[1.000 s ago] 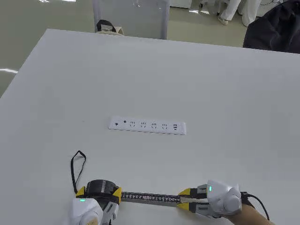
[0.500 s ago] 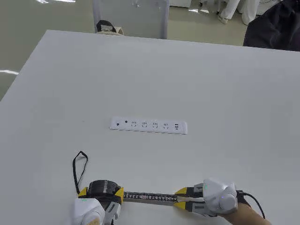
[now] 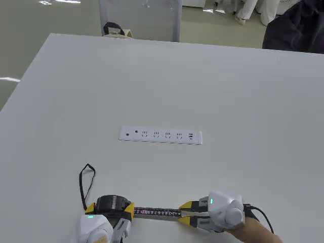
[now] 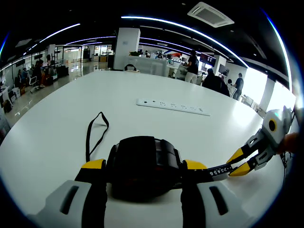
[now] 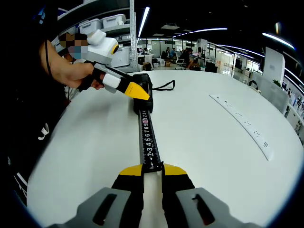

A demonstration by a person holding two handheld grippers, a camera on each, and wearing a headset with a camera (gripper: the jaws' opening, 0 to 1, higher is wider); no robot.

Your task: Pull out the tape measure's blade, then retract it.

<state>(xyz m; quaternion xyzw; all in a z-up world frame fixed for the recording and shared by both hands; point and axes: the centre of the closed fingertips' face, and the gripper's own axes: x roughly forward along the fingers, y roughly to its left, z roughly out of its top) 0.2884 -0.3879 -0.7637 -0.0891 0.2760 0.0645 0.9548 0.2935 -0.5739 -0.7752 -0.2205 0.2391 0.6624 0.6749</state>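
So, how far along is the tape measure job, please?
Pull-out looks done: the blade spans from the tape measure, clamped by the left gripper, to the right gripper pinching its tip. It is shorter than a second ago: retraction has begun, not finished.

R claw nips blade tip, L claw — case

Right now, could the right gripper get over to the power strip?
Probably not yet: the right gripper is shut on the tip of the blade. The table between it and the power strip lies bare, so once it lets go the way looks free.
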